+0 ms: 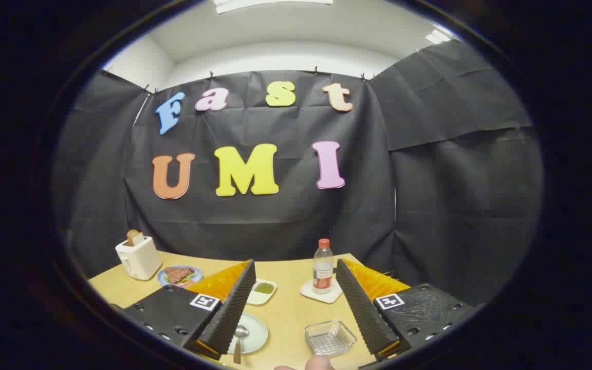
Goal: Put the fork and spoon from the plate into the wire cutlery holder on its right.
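Note:
A pale round plate (256, 334) lies on the wooden table, partly behind the left finger. A spoon (238, 341) rests on it, bowl pointing away from me. The fork is hidden. To the plate's right stands a low wire cutlery holder (330, 337), with nothing visible inside. My gripper (296, 308) hangs above the table with its fingers spread wide, open and holding nothing. The plate sits by the left finger (232, 308) and the holder by the right finger (360, 308).
Beyond the fingers stand a water bottle (322, 266) on a white coaster (320, 293), a small white dish of green stuff (262, 290), a plate of food (179, 276) and a white toaster (138, 257) with bread. A fingertip (319, 362) shows by the holder's near side.

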A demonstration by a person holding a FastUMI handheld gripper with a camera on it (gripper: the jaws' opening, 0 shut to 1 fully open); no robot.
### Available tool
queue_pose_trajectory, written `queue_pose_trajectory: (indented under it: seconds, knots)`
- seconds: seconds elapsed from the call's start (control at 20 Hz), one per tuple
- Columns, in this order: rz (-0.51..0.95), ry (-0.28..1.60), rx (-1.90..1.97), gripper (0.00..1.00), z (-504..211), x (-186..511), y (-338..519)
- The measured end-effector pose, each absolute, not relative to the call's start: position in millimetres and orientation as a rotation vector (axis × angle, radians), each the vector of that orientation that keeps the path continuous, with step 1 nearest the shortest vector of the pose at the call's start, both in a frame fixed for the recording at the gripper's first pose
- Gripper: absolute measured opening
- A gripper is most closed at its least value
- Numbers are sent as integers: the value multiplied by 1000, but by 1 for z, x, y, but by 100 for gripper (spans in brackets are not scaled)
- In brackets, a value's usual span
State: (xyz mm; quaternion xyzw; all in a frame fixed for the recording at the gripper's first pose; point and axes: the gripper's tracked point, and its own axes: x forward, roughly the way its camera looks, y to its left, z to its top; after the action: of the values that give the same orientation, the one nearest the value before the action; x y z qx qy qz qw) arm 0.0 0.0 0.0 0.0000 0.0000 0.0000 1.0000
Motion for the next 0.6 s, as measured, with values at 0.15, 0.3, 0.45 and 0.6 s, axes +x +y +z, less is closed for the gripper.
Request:
queue_pose_trajectory:
  seconds: [0.15,0.3,0.45,0.6]
  knots:
    - [7,-10,-4,94,5,-2,6]
    - [26,27,7,94,1,-3,16]
    - [34,36,1,94,1,-2,22]
    - [35,39,-18,94,0,-3,24]
